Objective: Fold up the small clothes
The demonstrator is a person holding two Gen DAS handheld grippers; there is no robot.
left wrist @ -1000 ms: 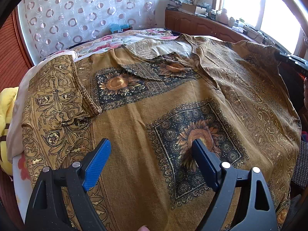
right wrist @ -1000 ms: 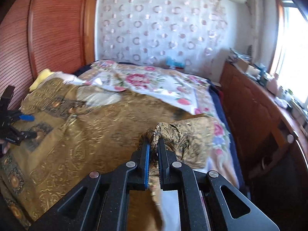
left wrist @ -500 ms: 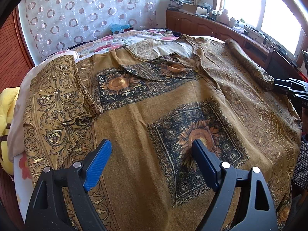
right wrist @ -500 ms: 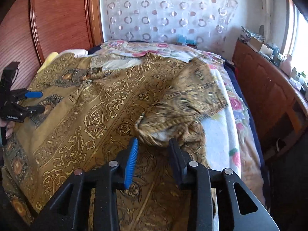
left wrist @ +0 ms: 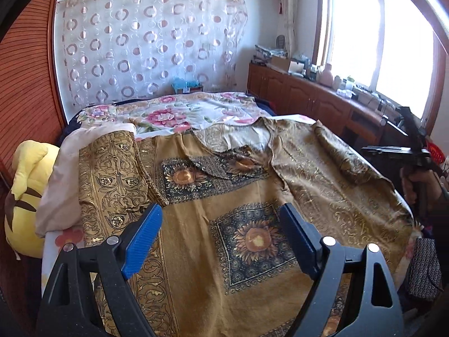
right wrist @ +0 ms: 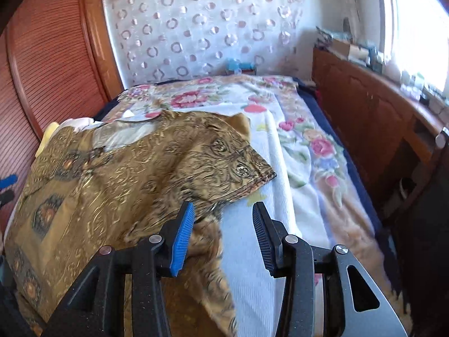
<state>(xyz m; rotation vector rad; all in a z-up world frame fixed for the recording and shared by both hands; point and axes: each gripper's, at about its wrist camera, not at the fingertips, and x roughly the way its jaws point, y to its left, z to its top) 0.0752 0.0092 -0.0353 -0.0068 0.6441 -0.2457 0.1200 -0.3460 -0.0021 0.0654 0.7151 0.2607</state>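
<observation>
A gold-brown patterned shirt [left wrist: 241,216] with dark sunflower squares lies spread on the bed. Its left sleeve [left wrist: 112,174] is folded inward. Its right sleeve [right wrist: 224,163] lies folded over the body; it also shows in the left wrist view [left wrist: 339,151]. My left gripper [left wrist: 221,238] is open and empty above the shirt's lower hem. My right gripper [right wrist: 221,236] is open and empty, just behind the folded right sleeve, over the shirt's edge and the white bedspread. It shows at the right edge of the left wrist view [left wrist: 404,151].
The floral bedspread [right wrist: 303,146] covers the bed beyond the shirt. A yellow plush toy [left wrist: 22,196] and pale pillow [left wrist: 67,174] lie at the left. A wooden cabinet [right wrist: 373,118] runs along the right side under the window. A slatted wooden headboard [right wrist: 50,64] stands left.
My right gripper carried the right sleeve inward over the shirt, opened and let it go, then drew back. My left gripper stayed open and tilted up slightly.
</observation>
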